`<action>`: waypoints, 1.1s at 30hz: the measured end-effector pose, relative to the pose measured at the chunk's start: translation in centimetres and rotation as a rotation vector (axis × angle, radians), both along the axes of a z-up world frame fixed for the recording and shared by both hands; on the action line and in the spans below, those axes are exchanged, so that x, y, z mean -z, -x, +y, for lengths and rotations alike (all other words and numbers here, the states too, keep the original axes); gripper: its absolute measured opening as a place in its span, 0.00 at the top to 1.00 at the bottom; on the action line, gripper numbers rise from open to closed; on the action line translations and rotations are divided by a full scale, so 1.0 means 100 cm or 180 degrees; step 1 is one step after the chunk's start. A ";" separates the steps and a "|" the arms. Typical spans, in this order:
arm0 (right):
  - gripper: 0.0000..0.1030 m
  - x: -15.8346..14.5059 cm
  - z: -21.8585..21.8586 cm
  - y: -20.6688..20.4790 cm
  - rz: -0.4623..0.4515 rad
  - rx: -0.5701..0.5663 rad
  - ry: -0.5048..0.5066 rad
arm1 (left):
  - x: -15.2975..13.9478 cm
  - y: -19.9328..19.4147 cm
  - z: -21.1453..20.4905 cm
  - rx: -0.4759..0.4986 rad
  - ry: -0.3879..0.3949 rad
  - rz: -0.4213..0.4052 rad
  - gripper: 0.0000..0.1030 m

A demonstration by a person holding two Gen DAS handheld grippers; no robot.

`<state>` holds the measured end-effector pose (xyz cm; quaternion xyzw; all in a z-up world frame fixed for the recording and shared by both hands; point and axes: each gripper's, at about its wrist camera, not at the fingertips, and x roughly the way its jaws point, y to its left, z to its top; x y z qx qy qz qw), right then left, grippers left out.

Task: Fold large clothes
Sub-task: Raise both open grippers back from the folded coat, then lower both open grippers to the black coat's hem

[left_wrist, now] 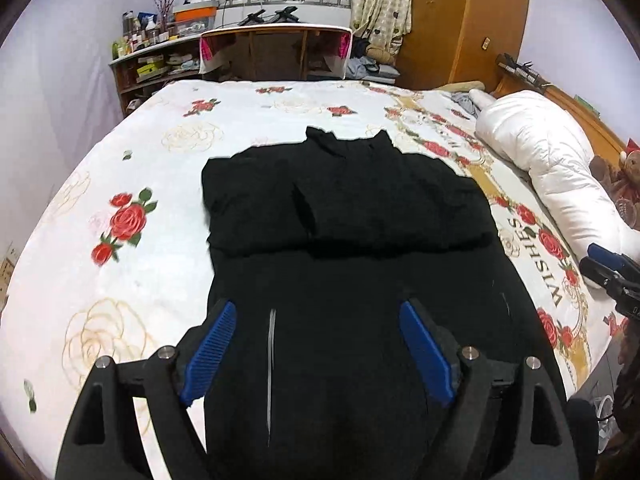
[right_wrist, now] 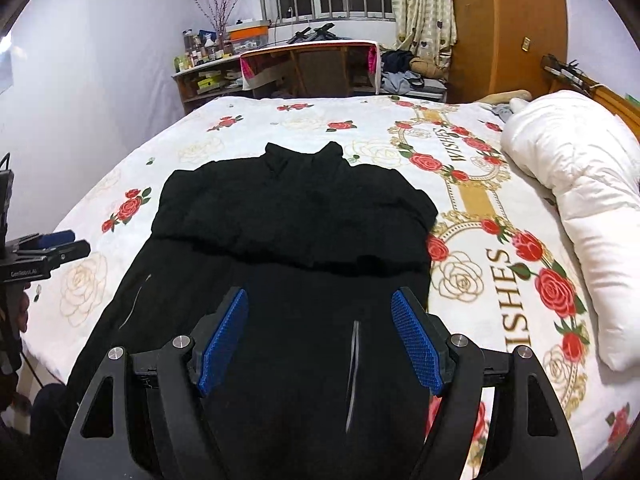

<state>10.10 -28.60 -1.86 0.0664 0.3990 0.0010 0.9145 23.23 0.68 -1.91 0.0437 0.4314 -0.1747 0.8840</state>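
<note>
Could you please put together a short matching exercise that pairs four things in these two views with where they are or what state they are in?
Things:
1. black garment
2. white duvet
3. left gripper
4. desk

Places or states:
A. bundled along the bed's right side
B. open, holding nothing
C. beyond the bed's far edge, below the window
D. spread mid-bed, sleeves folded across the chest

Pairs: 1-D, 2-A, 3-B, 4-C
</note>
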 end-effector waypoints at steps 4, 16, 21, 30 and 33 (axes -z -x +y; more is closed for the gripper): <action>0.25 0.000 0.004 0.020 0.0005 0.0060 -0.0006 | -0.001 0.024 0.007 -0.0101 -0.0164 -0.0104 0.17; 0.24 0.020 0.028 0.080 0.0164 0.0028 -0.0047 | 0.013 0.083 0.048 -0.0465 -0.0217 -0.0173 0.16; 0.24 0.033 0.031 0.097 0.0265 0.0068 -0.0171 | 0.023 0.099 0.064 -0.0529 -0.0343 -0.0141 0.16; 0.24 0.064 0.023 0.112 0.0539 0.0300 -0.0125 | 0.047 0.104 0.076 -0.0566 -0.0502 -0.0063 0.16; 0.24 0.074 0.017 0.114 0.0643 0.0336 -0.0103 | 0.056 0.103 0.078 -0.0545 -0.0611 -0.0059 0.16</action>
